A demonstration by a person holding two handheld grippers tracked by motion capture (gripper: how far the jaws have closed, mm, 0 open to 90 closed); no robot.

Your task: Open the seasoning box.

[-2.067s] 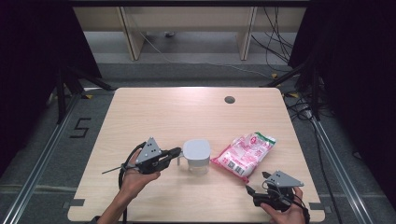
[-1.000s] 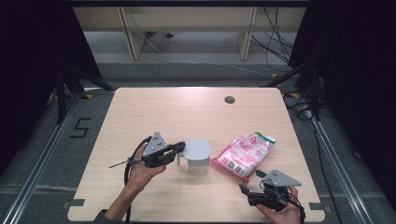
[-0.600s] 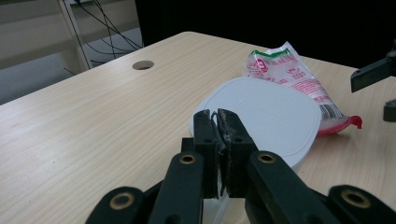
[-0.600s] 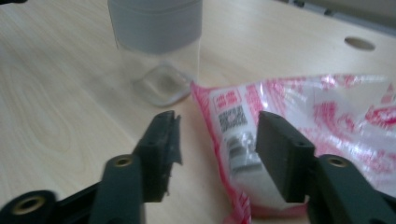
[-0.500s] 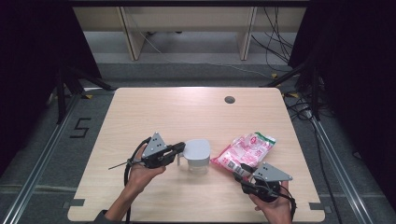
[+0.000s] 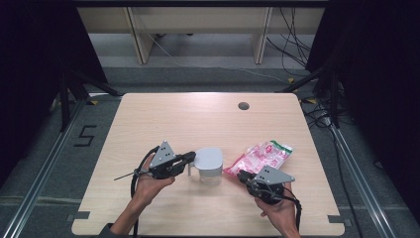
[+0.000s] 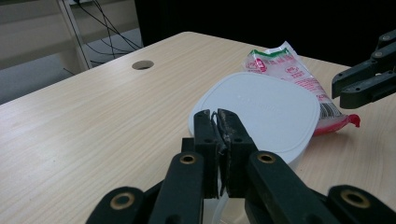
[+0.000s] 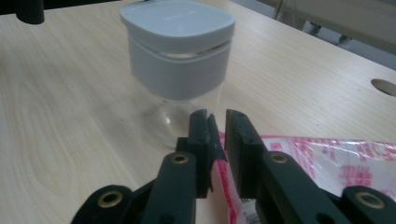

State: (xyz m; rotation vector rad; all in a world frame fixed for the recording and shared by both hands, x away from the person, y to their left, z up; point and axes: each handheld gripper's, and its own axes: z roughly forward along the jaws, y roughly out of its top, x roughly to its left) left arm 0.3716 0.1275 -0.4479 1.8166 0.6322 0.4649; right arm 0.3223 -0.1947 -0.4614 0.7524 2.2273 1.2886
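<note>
Your left gripper is clamped on the jar rim; your right gripper has just been closing on the bag edge.

Pale wooden desk with a round cable hole near its far edge. Beyond the desk, grey floor, beige furniture legs, loose cables. Black curtains either side of the desk.

Jar on table, just right of left gripper. Packet right of jar, its near end at right gripper; table hole well behind.
</note>
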